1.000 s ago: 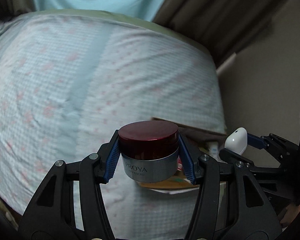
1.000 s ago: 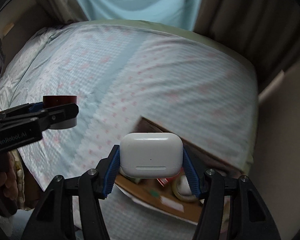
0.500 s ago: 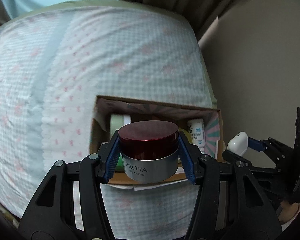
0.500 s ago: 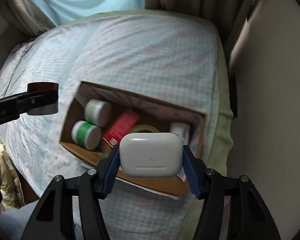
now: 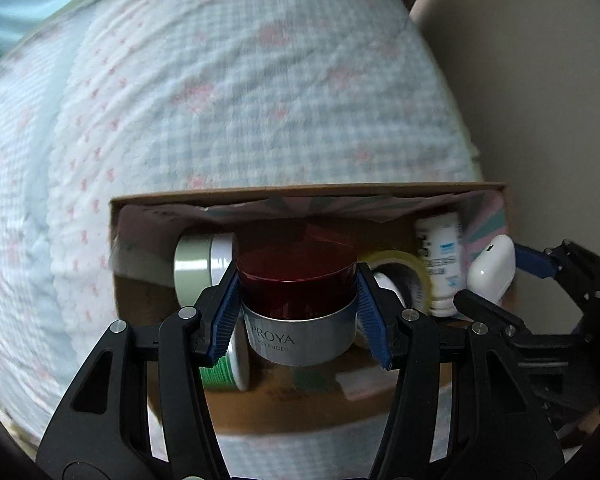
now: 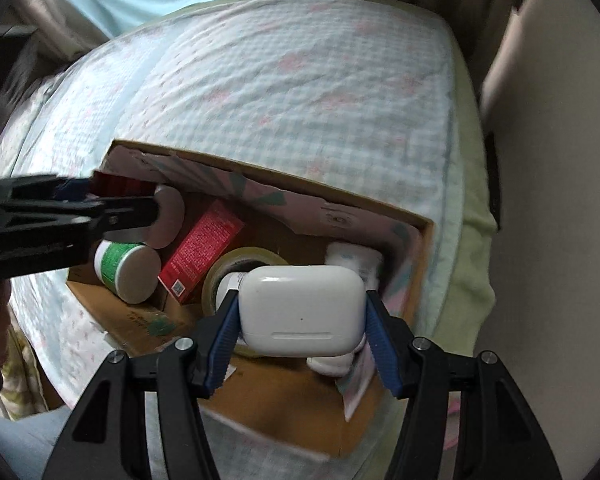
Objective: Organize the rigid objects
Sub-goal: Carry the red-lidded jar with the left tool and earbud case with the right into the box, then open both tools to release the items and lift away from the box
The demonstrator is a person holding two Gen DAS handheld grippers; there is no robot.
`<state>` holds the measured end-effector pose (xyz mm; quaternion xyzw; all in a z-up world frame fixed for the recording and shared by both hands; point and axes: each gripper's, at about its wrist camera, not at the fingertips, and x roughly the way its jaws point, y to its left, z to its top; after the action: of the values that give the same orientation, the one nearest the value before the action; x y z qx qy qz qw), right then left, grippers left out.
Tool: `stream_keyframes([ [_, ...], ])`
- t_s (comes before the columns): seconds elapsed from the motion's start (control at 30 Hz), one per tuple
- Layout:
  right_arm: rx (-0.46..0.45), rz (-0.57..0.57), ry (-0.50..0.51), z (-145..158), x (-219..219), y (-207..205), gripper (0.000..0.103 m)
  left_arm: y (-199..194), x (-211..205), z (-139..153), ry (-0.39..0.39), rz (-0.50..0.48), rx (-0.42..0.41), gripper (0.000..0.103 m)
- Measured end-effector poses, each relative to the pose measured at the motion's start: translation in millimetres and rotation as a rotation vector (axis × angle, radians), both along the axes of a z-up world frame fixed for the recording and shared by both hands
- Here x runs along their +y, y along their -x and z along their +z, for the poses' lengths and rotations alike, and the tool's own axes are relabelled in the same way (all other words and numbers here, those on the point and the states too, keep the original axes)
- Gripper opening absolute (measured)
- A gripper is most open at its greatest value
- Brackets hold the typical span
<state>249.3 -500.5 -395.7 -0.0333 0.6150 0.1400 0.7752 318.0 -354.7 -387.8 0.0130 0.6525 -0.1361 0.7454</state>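
Several items already lie in the open cardboard box (image 6: 416, 240) (on the bed), while the left gripper (image 5: 296, 304) clamps a red-lidded silver cream jar (image 5: 300, 300) and the right gripper (image 6: 302, 316) a white earbud case (image 6: 302, 316), both unreleased above it.

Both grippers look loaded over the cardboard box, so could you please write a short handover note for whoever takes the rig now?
Left gripper: shut on the red-lidded cream jar, over the cardboard box on the bed.
Right gripper: shut on the white earbud case, over the box's right end.
Already in the box: two jars, red carton, tape roll, white bottle.
Left: lower and release both items.
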Motion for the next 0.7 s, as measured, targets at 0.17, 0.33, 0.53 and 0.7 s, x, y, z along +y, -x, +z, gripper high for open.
stream_keyframes([
  [0.17,0.010,0.046,-0.016,-24,10,-13,0.056,-12,-6,-23,-0.037,-0.053,0.016,0.051],
  [0.33,0.014,0.052,-0.044,-35,16,-24,0.056,-13,-5,-27,-0.066,-0.114,0.014,0.051],
  [0.53,-0.049,0.030,-0.021,-30,13,-28,0.101,-16,3,0,0.030,-0.124,-0.008,0.103],
  [0.7,-0.043,-0.060,-0.113,-18,-6,-19,0.103,-7,17,15,0.028,-0.117,-0.035,0.103],
])
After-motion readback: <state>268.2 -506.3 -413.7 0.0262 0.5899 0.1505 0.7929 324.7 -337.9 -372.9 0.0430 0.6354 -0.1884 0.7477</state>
